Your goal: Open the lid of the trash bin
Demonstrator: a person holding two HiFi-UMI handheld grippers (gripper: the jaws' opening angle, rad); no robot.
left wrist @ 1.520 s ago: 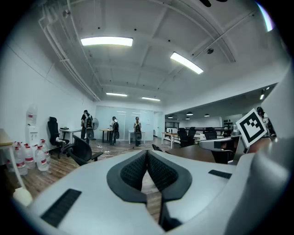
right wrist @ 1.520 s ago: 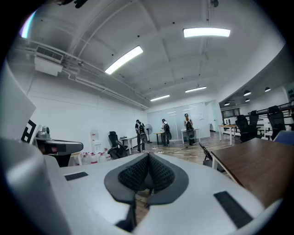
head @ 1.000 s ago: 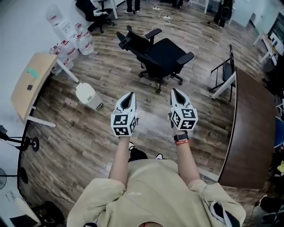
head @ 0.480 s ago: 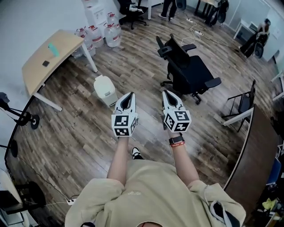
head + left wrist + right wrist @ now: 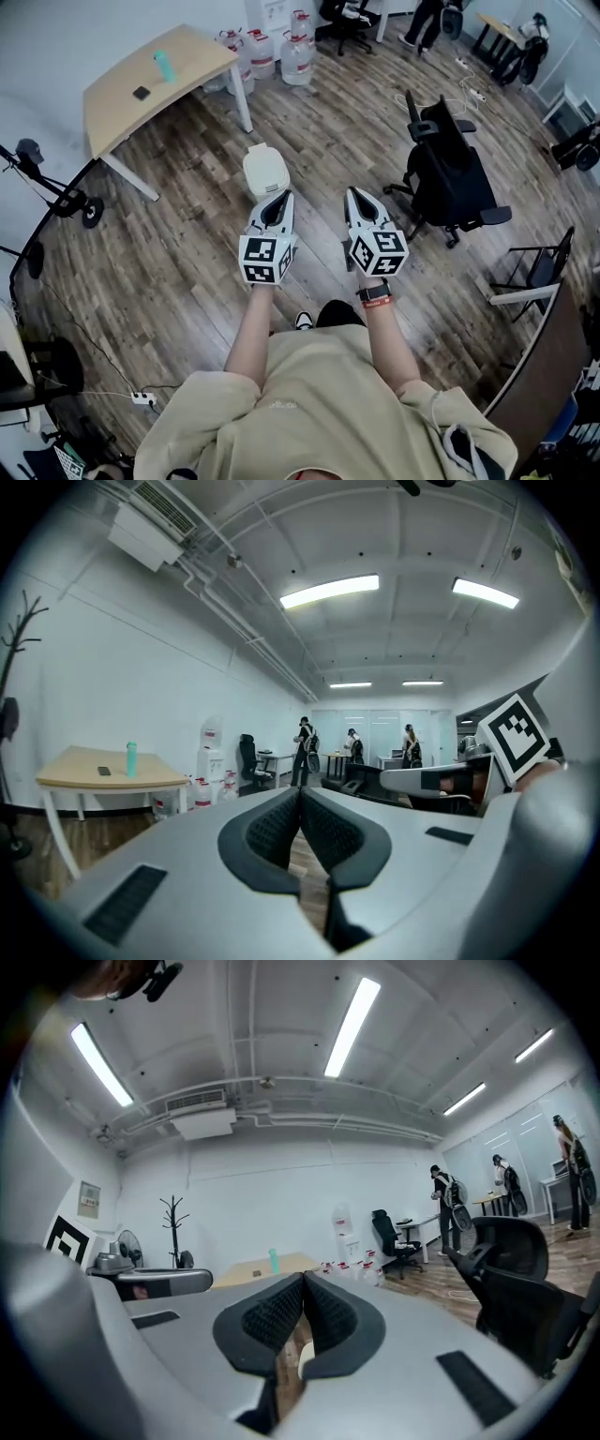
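Note:
A small white trash bin [image 5: 265, 172] stands on the wood floor just ahead of my left gripper [image 5: 275, 200], with its lid down. My right gripper [image 5: 354, 198] is held level beside the left one, to the bin's right. Both grippers are shut with nothing between the jaws, and both hang in the air short of the bin. In the right gripper view a sliver of the white bin [image 5: 305, 1359] shows through the gap under the closed jaws [image 5: 304, 1283]. The left gripper view looks over its closed tips [image 5: 300, 794] across the room.
A light wood table [image 5: 155, 82] with a teal bottle [image 5: 164, 66] and a phone stands at the back left. Water jugs [image 5: 296, 49] line the wall. A black office chair [image 5: 450, 178] is to the right. Several people stand at the far end [image 5: 306, 750].
The view has swung left and forward: the bin has come from far left to directly ahead of the left gripper. Both grippers stay shut and side by side.

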